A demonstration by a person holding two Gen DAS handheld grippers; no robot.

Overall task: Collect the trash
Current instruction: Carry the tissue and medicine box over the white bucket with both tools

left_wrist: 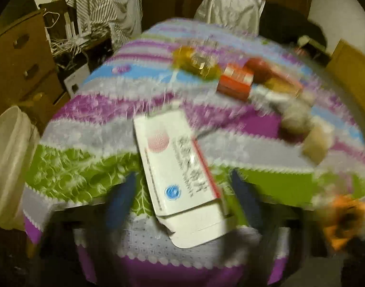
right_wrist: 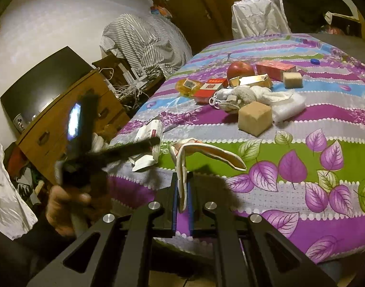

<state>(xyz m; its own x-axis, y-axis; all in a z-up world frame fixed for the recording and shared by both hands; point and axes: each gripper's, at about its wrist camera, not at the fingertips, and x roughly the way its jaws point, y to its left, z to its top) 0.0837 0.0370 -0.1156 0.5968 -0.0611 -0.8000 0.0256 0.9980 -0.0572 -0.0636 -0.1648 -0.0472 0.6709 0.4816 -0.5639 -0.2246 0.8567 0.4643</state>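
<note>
In the blurred left wrist view a white medicine carton [left_wrist: 177, 179] with an open end flap lies on the patterned tablecloth [left_wrist: 86, 172] near the front edge. My left gripper [left_wrist: 182, 198] is open, its blue fingers either side of the carton without touching it. In the right wrist view my right gripper [right_wrist: 182, 198] is shut on a flat cream and orange wrapper [right_wrist: 206, 153] that sticks up and bends right above the table edge. The carton [right_wrist: 149, 143] lies to its left, partly behind the left gripper's body [right_wrist: 91, 153].
Further back lie an orange box [right_wrist: 210, 89], a yellow wrapper [right_wrist: 186, 86], a red apple [right_wrist: 240, 69], a gold box [right_wrist: 251, 81], a red box [right_wrist: 275, 69], two tan cubes [right_wrist: 254, 117], white cloth and a mask [right_wrist: 249, 98]. A white-lined bin [left_wrist: 8, 162] stands left; wooden drawers [right_wrist: 70, 124] beyond.
</note>
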